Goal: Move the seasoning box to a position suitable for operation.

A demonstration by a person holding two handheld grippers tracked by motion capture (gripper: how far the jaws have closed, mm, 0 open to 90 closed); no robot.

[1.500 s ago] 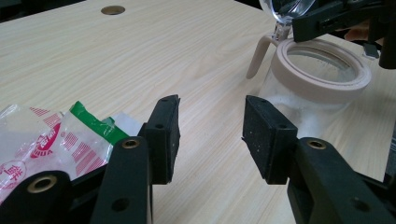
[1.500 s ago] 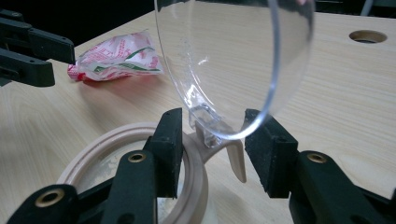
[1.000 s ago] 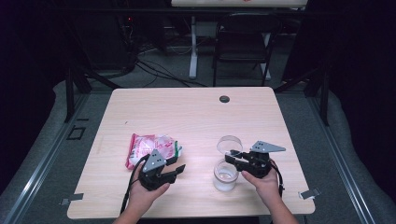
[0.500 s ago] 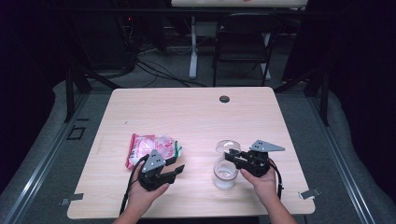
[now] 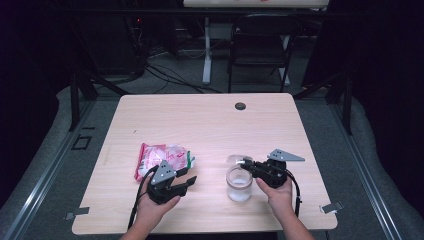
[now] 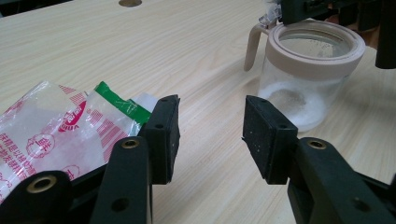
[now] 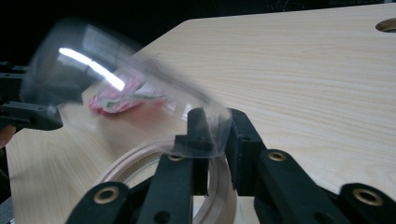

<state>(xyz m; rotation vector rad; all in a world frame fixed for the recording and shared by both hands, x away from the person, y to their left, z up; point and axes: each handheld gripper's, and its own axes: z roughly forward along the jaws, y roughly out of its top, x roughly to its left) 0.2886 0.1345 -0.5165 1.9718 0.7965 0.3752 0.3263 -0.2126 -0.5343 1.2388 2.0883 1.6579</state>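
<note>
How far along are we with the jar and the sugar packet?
Done: jar is uncovered, some white grains already inside. In hand: right gripper, jaws just closing, pinches the clear lid above the rim. Left: packet lies unopened-looking beside the open left gripper; pouring remains.

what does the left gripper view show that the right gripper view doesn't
Left gripper view alone: the jar's clear body with white powder at its bottom, its beige handle, and the left gripper's jaws standing open with nothing between them.

Right gripper view alone: the right gripper shut on the edge of the clear lid, which is tipped up over the jar's mouth; its jaws have just been closing.

Both: the jar's beige rim, the red and green bag lying on the table, and the hole in the table's far edge.
</note>
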